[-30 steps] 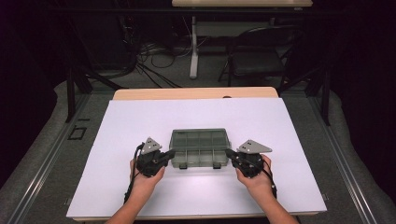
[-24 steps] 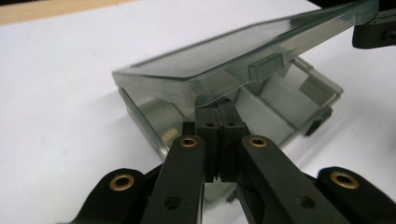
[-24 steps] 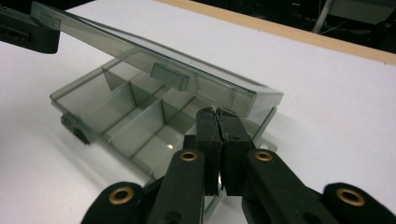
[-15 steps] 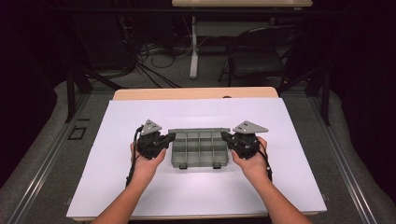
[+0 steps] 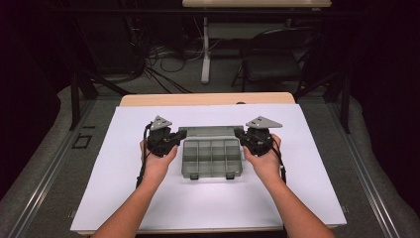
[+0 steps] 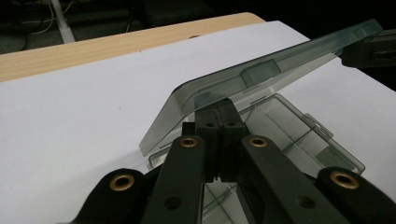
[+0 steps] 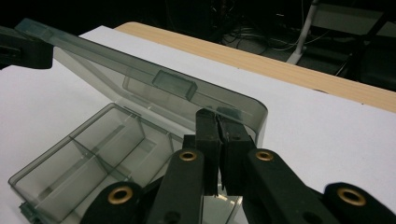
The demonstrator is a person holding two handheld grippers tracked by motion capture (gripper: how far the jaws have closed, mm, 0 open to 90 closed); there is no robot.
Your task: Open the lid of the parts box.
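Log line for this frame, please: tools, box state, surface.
left tool: shut on lid | right tool: shut on lid | lid: raised, tilted | organizer box: open, compartments empty | white sheet

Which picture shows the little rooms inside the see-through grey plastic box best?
The high view: it looks down into the see-through grey plastic box, showing its dividers. The right gripper view shows some compartments; the left gripper view glimpses one corner.

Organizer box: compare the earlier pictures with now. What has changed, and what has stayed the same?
Both grippers, left and right, moved away from the person, swinging the lid up and open. The box base kept its place on the white sheet.
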